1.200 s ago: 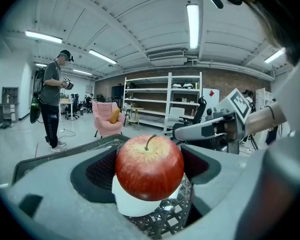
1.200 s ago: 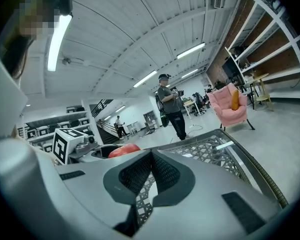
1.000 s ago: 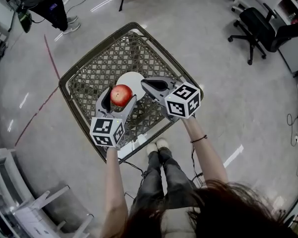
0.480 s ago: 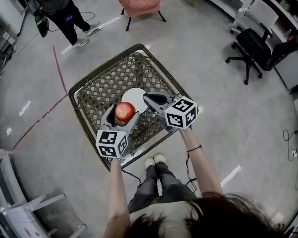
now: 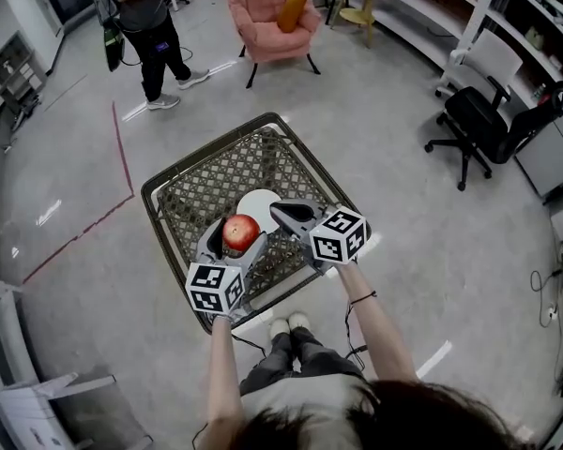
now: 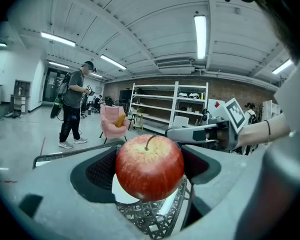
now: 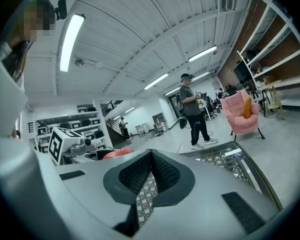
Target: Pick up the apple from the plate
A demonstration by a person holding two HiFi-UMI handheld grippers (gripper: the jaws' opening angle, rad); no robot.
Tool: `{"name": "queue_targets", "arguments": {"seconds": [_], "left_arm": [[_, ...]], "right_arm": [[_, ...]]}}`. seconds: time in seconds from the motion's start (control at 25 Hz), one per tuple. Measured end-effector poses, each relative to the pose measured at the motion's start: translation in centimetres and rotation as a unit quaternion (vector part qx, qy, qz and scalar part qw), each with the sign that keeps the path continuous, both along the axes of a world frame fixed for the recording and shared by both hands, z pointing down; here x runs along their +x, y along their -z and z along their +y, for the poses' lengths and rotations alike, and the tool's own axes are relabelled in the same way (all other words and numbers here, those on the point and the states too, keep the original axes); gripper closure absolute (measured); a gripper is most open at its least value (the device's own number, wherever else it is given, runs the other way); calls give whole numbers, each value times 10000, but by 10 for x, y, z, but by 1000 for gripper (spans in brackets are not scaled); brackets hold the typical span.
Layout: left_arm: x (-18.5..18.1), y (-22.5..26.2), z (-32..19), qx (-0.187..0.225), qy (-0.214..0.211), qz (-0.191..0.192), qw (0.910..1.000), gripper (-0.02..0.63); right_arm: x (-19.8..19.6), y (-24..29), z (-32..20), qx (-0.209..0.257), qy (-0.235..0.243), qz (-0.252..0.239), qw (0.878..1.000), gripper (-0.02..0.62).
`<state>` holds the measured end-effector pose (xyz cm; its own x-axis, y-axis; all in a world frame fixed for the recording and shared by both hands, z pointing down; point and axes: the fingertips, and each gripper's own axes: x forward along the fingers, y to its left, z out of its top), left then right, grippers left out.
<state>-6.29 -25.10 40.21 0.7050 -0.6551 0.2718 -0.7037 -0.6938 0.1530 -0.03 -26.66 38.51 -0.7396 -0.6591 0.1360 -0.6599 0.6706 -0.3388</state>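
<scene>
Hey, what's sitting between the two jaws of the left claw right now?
The red apple, stem up, gripped by the left claw. The left gripper view shows it, with the white plate behind it.

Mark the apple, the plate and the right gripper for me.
apple (image 5: pixel 241 232), head view, middle of its red skin.
plate (image 5: pixel 261 202), head view, bare white part beside the apple.
right gripper (image 5: pixel 278 211), head view, midway between its fingertips.

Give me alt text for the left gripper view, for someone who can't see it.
A red apple sits clamped in the jaws of the left gripper, with a white plate and wire basket beneath it. Beyond, the right gripper points in from the right, and a person stands at left.
</scene>
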Motion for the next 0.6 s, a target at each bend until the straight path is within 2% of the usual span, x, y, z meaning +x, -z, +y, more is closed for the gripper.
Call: {"name": "queue_targets", "arguments": {"seconds": [0.6], "left_arm": [[-11, 17, 25, 75, -134, -45, 9999, 204]], "right_arm": [[-15, 23, 27, 124, 78, -283, 9995, 586]]}}
